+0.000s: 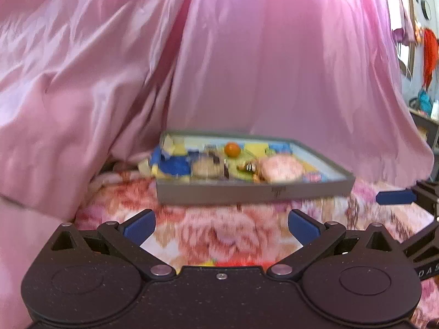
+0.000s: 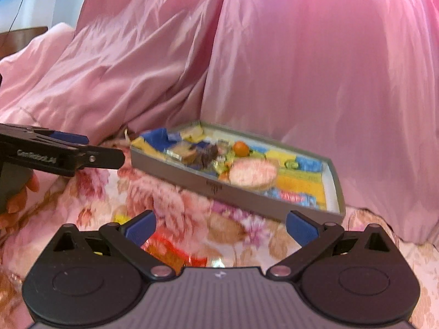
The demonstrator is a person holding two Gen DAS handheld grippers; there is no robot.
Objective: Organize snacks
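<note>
Item: shallow grey tray [image 1: 247, 192] of mixed snacks, set on a bed under a floral bedspread [image 1: 219, 233], with pink satin fabric [image 1: 247, 54] draped behind.

Contents, as far as the blur allows: a small orange fruit [image 1: 232, 149] near the middle, a round pink-wrapped pack [image 1: 281, 167] to its right, blue and yellow wrappers [image 1: 175, 161] at the left end, and dark brown pieces between them. Nothing appears sorted.

A red and yellow wrapper [image 2: 175, 249] lies on the bedspread outside the tray, just ahead of the right gripper.

Risks (judgement):
- Soft bedding gives under load, so pressing on the tray rim could tip it and send the round fruit rolling out.
- Thin, crinkly wrappers overlap closely, so one pinch may lift two packs or slip off.
- The two grippers sit near each other on approach and could knock together over the tray.

Left gripper [image 1: 221, 226]: fingers spread wide, nothing between them, short of the tray and clear of it.

Right gripper [image 2: 221, 227]: fingers equally wide apart, empty. The loose wrapper shows below the gap, but contact cannot be told.
</note>
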